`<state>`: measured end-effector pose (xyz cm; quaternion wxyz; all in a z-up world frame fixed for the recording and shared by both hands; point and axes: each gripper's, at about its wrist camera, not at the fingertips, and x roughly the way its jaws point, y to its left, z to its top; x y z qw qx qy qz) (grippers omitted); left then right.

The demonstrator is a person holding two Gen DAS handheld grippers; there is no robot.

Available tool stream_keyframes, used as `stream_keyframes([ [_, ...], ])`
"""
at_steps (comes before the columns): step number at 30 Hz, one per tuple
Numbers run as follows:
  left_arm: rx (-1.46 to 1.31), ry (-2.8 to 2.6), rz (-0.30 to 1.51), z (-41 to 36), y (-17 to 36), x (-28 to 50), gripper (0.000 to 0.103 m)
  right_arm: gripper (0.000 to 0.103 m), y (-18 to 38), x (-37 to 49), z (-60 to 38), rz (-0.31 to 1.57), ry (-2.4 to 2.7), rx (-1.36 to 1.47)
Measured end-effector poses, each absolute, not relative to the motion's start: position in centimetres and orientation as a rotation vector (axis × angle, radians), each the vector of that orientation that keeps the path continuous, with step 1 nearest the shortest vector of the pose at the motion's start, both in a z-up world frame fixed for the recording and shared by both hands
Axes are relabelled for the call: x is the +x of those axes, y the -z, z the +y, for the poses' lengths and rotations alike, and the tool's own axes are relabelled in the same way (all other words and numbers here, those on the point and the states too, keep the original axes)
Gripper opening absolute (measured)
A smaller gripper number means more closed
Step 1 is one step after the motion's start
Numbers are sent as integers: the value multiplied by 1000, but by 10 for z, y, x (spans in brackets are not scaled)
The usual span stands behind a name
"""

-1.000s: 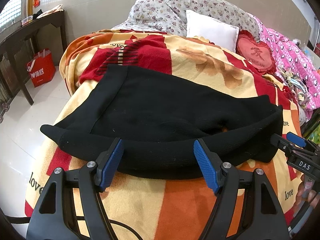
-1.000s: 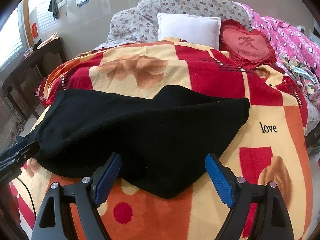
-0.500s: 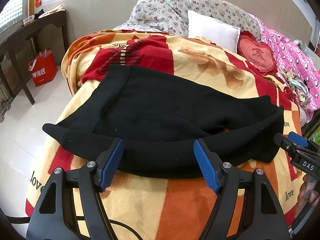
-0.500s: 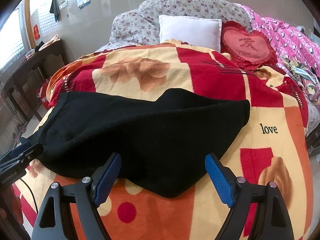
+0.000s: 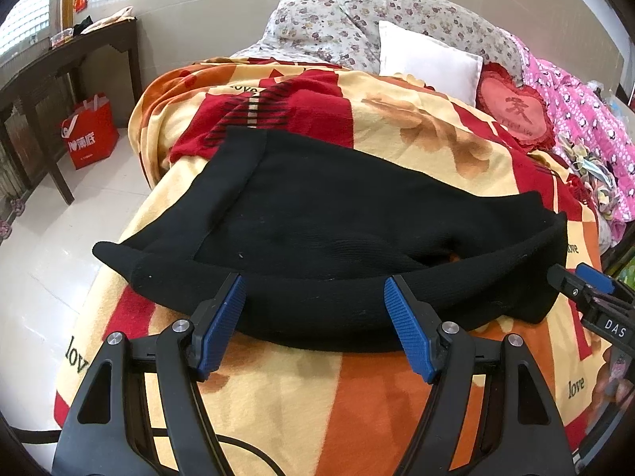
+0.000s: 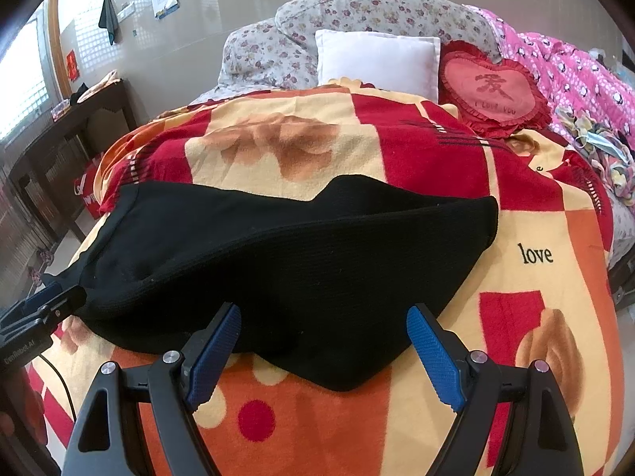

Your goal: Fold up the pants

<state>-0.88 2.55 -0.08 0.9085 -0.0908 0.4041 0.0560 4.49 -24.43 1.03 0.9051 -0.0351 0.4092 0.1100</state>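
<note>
Change: pants [image 5: 341, 214] barely shifted vs 1 s ago.
Pants: black knit, folded, on fleecy blanket [image 5: 317, 388].
Left gripper [image 5: 315, 325], right gripper [image 6: 323, 341]: fingers spread wide, holding nothing.

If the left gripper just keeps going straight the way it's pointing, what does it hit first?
Most likely the near folded edge of the black pants, lying across the open left gripper. Depth is unclear, so it might brush the blanket first.

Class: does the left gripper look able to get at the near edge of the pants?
Probably yes: the left gripper is open, the pants edge lies just ahead, nothing between.
</note>
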Motion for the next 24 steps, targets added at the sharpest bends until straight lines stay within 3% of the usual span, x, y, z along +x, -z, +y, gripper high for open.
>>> stream_keyframes([
  [11,-195,-127,851,31,2,-11,73,85,-7,50,-245,841,-232,-78],
  [24,-347,-245,846,104,8,-28,73,85,-25,60,-241,732,-322,38],
])
